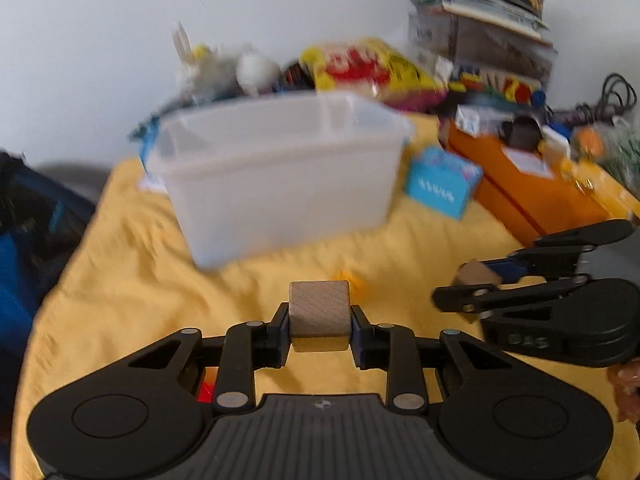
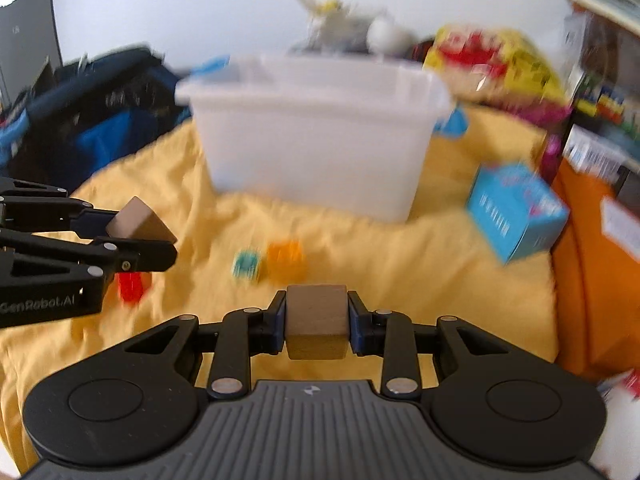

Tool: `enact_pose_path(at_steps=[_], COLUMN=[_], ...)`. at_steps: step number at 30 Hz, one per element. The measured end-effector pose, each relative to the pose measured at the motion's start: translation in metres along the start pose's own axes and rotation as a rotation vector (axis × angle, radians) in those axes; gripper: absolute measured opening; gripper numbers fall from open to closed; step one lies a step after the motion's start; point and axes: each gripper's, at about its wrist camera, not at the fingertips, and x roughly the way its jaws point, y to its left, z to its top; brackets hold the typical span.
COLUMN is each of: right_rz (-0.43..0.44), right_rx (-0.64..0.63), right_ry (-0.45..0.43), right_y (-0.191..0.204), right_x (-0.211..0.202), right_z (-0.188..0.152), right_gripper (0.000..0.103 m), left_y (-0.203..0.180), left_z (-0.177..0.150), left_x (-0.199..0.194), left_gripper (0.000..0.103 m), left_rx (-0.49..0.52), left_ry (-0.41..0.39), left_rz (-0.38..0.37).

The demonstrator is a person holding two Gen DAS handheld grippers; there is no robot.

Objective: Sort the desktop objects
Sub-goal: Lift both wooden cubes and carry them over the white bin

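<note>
My left gripper (image 1: pixel 319 316) is shut on a wooden cube (image 1: pixel 319 314), held above the yellow cloth (image 1: pixel 140 272). My right gripper (image 2: pixel 317 320) is shut on a second wooden cube (image 2: pixel 317 318). Each gripper shows in the other's view: the right one (image 1: pixel 468 284) with its cube (image 1: pixel 476 273) at the right, the left one (image 2: pixel 136 236) with its cube (image 2: pixel 140 222) at the left. A translucent white bin (image 1: pixel 280 172) stands ahead of both, also in the right wrist view (image 2: pixel 316 136). Small red (image 2: pixel 132 286), teal (image 2: pixel 246 264) and orange (image 2: pixel 286 260) blocks lie on the cloth.
A blue box (image 1: pixel 440 186) (image 2: pixel 516 210) lies right of the bin, next to an orange box (image 1: pixel 532 188). Snack bags (image 1: pixel 368 68), a white plush toy (image 1: pixel 224 68) and stacked books (image 1: pixel 480 28) crowd the back. A dark blue bag (image 2: pixel 88 120) sits at the left.
</note>
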Motion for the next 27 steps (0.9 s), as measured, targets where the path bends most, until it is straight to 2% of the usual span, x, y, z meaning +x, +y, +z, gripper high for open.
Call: enact_pose_path(at_steps=[6,14,21,27], right_rz=[-0.006,-0.004,0.000,0.003], right_rx=[0.029,-0.010,-0.044,-0.047], right_ry=[-0.104,-0.193,-0.240,-0.251], right_y=[-0.009,-0.012,-0.011,-0.012], right_x=[-0.021,-0.025,-0.014,-0.002], right_z=[0.030,0.065,0.100,0.116], right_gripper=[0.033,0.033,0.033,0.033], left_y=[0.012,0.017,0.026,0.034], left_z=[0.036,0.084,0.125,0.142], left_x=[-0.009,-0.006,-0.002,0.010], left_gripper=[0.032,0.032,0.032,0.032], left_rx=[-0.020,0.035,0.049,0.055], left_ry=[-0.077,-0.171,-0.246,-0.259], left_rz=[0.001,0.027,0.056,0.076])
